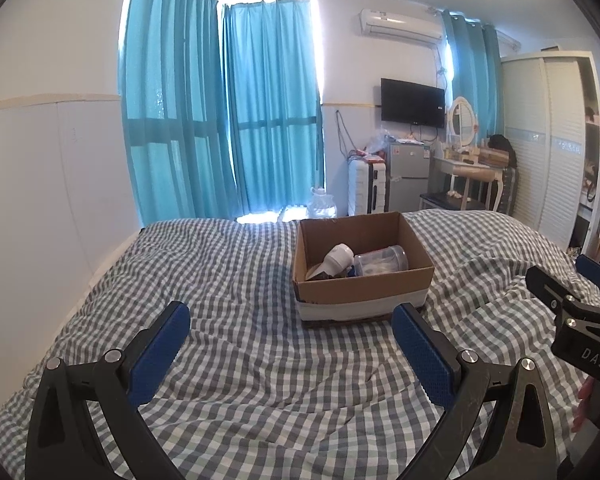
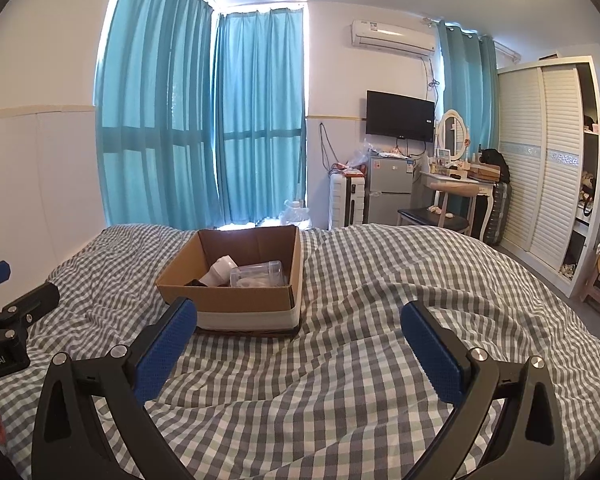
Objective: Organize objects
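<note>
An open cardboard box point(image 1: 364, 292) sits on a bed with a grey checked cover point(image 1: 228, 280); it also shows in the right wrist view point(image 2: 236, 300). Inside lie a white bottle point(image 1: 338, 260), a clear plastic jar point(image 1: 382, 264) on its side and a dark item, partly hidden. My left gripper point(image 1: 290, 324) is open and empty, just short of the box. My right gripper point(image 2: 298, 320) is open and empty, to the right of the box front. Each gripper shows at the edge of the other's view.
Beyond the bed's far end stand blue curtains point(image 1: 228, 120), a white suitcase point(image 1: 366, 186), a small fridge point(image 1: 408, 174), a dressing table point(image 1: 468, 168) and a white wardrobe point(image 1: 548, 140). A white wall point(image 1: 40, 184) runs along the bed's left side.
</note>
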Tool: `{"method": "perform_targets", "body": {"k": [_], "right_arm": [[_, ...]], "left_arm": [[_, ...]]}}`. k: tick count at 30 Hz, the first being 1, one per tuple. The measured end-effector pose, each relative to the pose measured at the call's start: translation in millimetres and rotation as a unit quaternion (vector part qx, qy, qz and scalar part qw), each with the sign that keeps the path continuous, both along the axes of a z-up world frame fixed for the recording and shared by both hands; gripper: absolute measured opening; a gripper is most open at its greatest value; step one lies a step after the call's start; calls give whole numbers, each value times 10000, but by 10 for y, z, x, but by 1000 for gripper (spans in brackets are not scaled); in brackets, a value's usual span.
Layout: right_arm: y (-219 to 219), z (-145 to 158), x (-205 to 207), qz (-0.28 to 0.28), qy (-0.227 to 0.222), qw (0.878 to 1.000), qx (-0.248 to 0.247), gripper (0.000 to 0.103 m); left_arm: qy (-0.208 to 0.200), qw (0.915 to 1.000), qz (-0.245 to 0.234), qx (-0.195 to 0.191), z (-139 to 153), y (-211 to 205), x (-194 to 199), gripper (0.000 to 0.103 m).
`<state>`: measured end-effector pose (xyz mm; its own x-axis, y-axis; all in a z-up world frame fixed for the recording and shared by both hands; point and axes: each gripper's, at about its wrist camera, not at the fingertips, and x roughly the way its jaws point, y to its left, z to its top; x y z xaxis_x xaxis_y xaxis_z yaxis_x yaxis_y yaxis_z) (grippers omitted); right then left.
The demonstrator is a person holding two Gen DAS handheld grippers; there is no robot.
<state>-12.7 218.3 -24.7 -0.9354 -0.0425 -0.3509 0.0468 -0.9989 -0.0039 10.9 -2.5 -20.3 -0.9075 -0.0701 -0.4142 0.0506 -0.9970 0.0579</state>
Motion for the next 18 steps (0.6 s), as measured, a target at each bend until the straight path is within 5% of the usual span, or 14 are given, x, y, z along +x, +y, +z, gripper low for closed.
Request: {"method": "perform_targets", "body": {"k": [18], "right_arm": [[-25, -9, 13, 31, -52, 10000, 53, 103]], "left_arm": [[-44, 9999, -88, -123, -35, 73, 32, 103]]}}
